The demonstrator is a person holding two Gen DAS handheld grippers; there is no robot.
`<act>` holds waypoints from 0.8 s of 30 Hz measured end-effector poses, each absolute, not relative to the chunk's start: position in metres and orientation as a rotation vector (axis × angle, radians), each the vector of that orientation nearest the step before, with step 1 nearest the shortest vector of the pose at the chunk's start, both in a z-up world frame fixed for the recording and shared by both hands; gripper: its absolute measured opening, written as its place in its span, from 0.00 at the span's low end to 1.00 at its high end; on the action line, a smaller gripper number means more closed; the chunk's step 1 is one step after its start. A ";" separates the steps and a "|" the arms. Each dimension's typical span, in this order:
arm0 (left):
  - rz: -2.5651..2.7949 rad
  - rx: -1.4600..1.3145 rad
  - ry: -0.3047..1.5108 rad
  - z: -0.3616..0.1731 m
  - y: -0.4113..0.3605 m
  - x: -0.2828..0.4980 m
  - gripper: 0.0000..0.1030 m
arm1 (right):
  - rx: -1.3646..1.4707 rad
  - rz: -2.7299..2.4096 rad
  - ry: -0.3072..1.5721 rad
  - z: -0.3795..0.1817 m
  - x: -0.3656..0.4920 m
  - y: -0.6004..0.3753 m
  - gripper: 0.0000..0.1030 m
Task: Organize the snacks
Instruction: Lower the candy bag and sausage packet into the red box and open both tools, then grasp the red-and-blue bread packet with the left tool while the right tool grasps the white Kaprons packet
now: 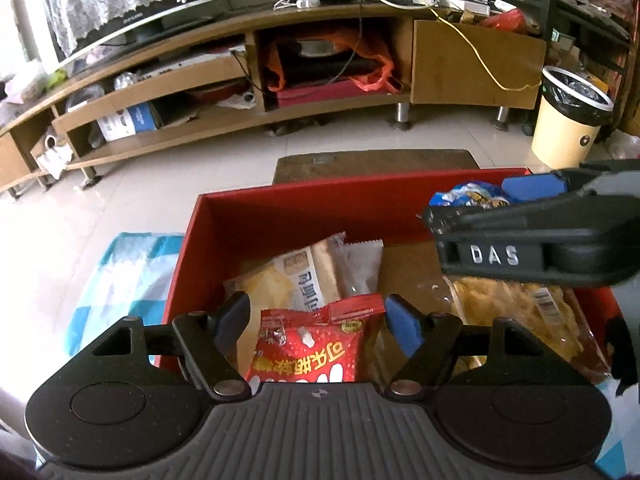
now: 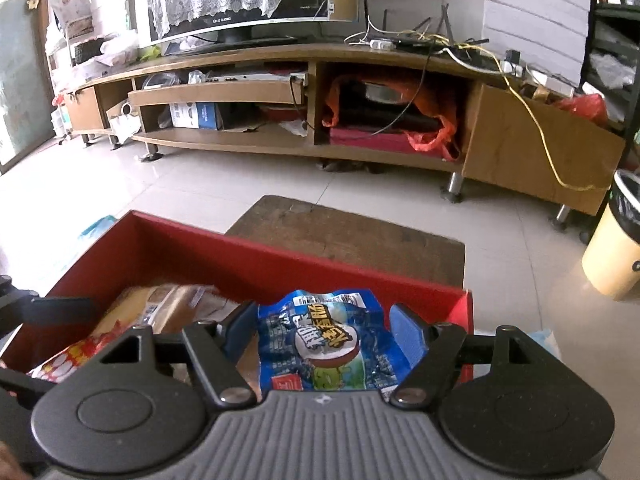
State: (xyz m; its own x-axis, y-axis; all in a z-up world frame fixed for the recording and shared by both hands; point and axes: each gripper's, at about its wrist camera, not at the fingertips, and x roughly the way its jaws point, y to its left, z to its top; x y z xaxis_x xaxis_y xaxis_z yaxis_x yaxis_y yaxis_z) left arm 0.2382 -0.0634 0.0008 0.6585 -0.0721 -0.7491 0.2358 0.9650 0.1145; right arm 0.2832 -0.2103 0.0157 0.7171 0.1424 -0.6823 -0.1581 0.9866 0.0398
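Observation:
A red box (image 1: pixel 304 204) holds several snack packs. My left gripper (image 1: pixel 318 322) is open over the box, with a red snack bag (image 1: pixel 316 344) lying between its blue pads, apart from them. A bread pack (image 1: pixel 304 276) lies behind it and a yellow chips bag (image 1: pixel 520 312) to the right. My right gripper (image 2: pixel 324 330) is open over the box's (image 2: pixel 304 264) right end, with a blue snack bag (image 2: pixel 332 340) between its pads. The right gripper also shows in the left wrist view (image 1: pixel 492 200) above the blue bag (image 1: pixel 468 196).
The box sits on a blue-and-white checked cloth (image 1: pixel 120 280). A dark wooden stool (image 2: pixel 352 236) stands beyond the box. A long TV cabinet (image 1: pixel 320 64) lines the far wall. A cream trash bin (image 1: pixel 568 116) stands at the right on the tiled floor.

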 end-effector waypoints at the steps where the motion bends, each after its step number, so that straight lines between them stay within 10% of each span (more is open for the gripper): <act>1: -0.173 0.206 0.837 0.000 -0.063 0.239 0.78 | -0.016 0.165 0.752 0.016 0.286 -0.210 0.67; 24: -0.145 0.121 0.799 0.050 -0.024 0.198 0.98 | 0.105 0.193 0.719 0.064 0.219 -0.249 0.68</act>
